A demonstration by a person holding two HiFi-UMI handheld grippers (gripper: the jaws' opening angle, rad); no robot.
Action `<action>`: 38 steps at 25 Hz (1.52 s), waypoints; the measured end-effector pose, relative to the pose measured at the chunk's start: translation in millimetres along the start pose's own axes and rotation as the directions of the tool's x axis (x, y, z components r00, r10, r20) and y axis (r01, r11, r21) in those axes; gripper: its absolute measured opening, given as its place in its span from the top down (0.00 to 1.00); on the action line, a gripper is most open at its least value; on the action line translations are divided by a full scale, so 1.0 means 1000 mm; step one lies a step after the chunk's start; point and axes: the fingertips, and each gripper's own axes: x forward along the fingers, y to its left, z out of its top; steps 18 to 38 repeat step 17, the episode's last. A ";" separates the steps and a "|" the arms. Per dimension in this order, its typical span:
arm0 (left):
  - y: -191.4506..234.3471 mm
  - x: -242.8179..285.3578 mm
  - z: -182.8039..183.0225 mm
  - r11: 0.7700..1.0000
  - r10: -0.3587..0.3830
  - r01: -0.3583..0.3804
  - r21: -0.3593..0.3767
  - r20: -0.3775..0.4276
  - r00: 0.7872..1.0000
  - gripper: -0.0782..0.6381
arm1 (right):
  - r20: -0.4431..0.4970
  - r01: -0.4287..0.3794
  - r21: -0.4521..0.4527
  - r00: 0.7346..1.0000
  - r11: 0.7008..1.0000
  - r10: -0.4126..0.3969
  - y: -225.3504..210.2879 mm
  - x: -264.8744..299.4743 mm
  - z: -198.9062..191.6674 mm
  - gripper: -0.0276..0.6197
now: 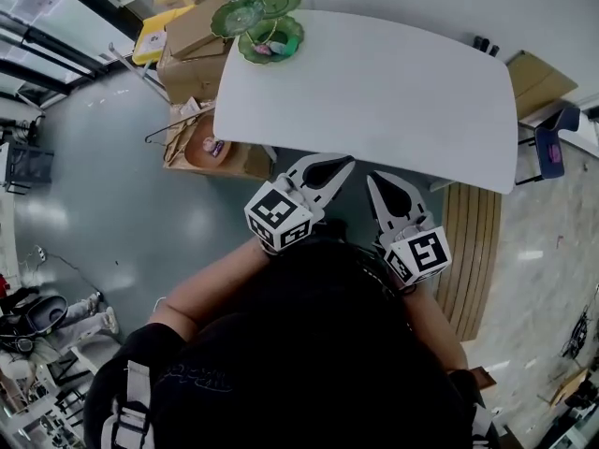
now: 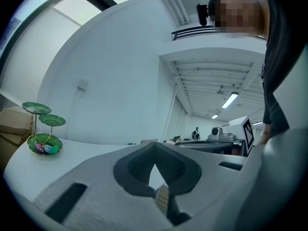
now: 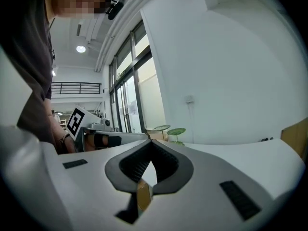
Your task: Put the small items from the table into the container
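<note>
A green three-tiered dish stand (image 1: 262,21) rises at the far left corner of the white table (image 1: 374,101). Its bottom dish holds a few small coloured items (image 1: 265,50). The stand also shows in the left gripper view as the stand (image 2: 44,134) and in the right gripper view as the stand (image 3: 171,131). My left gripper (image 1: 348,162) and right gripper (image 1: 372,176) hover side by side at the table's near edge, far from the stand. Both point level across the tabletop. The left gripper (image 2: 154,148) and right gripper (image 3: 151,146) are shut with nothing between the tips.
Cardboard boxes (image 1: 192,36) and a yellow box (image 1: 154,31) are stacked by the table's far left side. An open box (image 1: 206,148) and a hanger sit on the floor at left. A chair (image 1: 552,143) stands at the right end, with wooden slats (image 1: 473,251) beside me.
</note>
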 end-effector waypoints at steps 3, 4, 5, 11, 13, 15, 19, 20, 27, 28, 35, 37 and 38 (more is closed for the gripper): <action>0.001 -0.004 -0.002 1.000 0.019 -0.019 -0.003 0.004 1.000 0.88 | -0.001 -0.024 -0.006 1.000 1.000 0.024 0.003 0.004 0.001 0.93; 0.000 -0.006 -0.004 1.000 0.022 -0.022 -0.008 0.000 1.000 0.88 | 0.001 -0.029 0.002 1.000 1.000 0.029 0.003 0.006 0.001 0.93; -0.001 -0.008 -0.007 1.000 0.024 -0.024 -0.010 -0.004 1.000 0.88 | 0.002 -0.034 0.008 0.999 0.999 0.034 0.004 0.007 0.000 0.93; 0.011 -0.025 -0.006 0.997 0.072 -0.072 -0.016 0.000 0.997 0.89 | -0.002 -0.078 -0.004 0.997 0.997 0.078 0.015 0.021 0.003 0.93; 0.011 -0.027 -0.006 0.997 0.076 -0.076 -0.015 -0.003 0.997 0.88 | -0.003 -0.089 -0.004 0.996 0.996 0.089 0.018 0.023 0.004 0.93; 0.010 -0.028 -0.006 0.997 0.080 -0.080 -0.016 -0.004 0.997 0.88 | -0.007 -0.095 -0.005 0.995 0.995 0.095 0.019 0.022 0.003 0.93; 0.009 -0.029 -0.007 0.996 0.086 -0.086 -0.019 -0.003 0.996 0.89 | -0.009 -0.100 -0.006 0.995 0.995 0.100 0.020 0.021 0.001 0.93; 0.009 -0.029 -0.007 0.996 0.086 -0.086 -0.019 -0.003 0.996 0.89 | -0.009 -0.100 -0.006 0.995 0.995 0.100 0.020 0.021 0.001 0.93; 0.009 -0.029 -0.007 0.996 0.086 -0.086 -0.019 -0.003 0.996 0.89 | -0.009 -0.100 -0.006 0.995 0.995 0.100 0.020 0.021 0.001 0.93; 0.009 -0.029 -0.007 0.996 0.086 -0.086 -0.019 -0.003 0.996 0.89 | -0.009 -0.100 -0.006 0.995 0.995 0.100 0.020 0.021 0.001 0.93; 0.009 -0.029 -0.007 0.996 0.086 -0.086 -0.019 -0.003 0.996 0.89 | -0.009 -0.100 -0.006 0.995 0.995 0.100 0.020 0.021 0.001 0.93; 0.009 -0.029 -0.007 0.996 0.086 -0.086 -0.019 -0.003 0.996 0.89 | -0.009 -0.100 -0.006 0.995 0.995 0.100 0.020 0.021 0.001 0.93; 0.009 -0.029 -0.007 0.996 0.086 -0.086 -0.019 -0.003 0.996 0.89 | -0.009 -0.100 -0.006 0.995 0.995 0.100 0.020 0.021 0.001 0.93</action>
